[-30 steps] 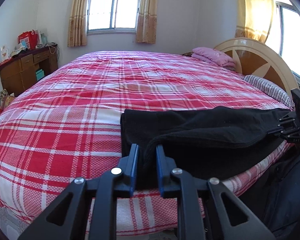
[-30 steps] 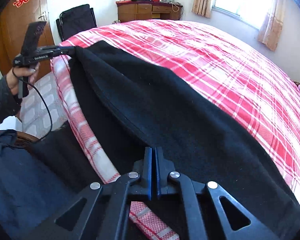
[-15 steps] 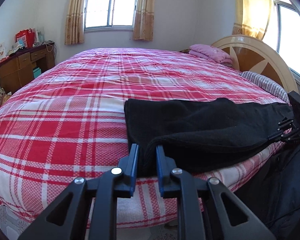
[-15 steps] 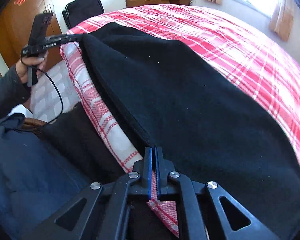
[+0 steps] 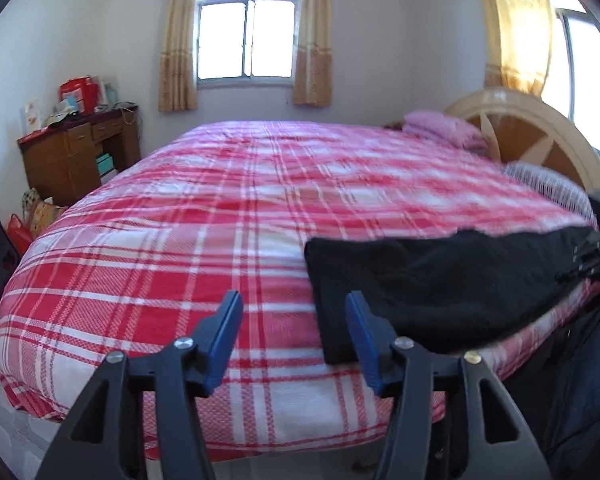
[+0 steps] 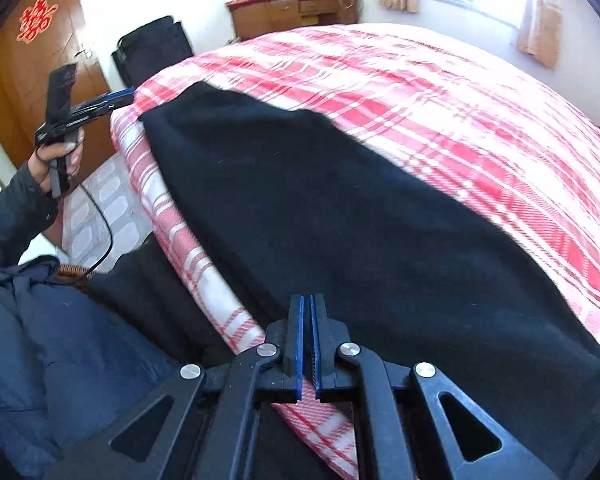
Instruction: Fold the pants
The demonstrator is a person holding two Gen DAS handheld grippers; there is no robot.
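Along the near edge of the bed (image 5: 228,184), the black pants (image 6: 340,208) lie doubled lengthwise, so a first fold looks done and the crosswise folds remain. The left gripper (image 5: 294,332) stands wide and empty just beside one end, while the right gripper (image 6: 307,340) is pinched nearly closed at the other, probably on fabric, though blur obscures it. Plenty of open plaid bedspread lies beyond.

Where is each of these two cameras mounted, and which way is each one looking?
Left wrist: rides the open left gripper, facing across the red plaid bed toward the window; only its fingers show.
Right wrist: rides the shut right gripper, looking along the bed edge toward the wooden door; the person's left hand shows.
Shared: the black pants, the bed and the wooden desk.
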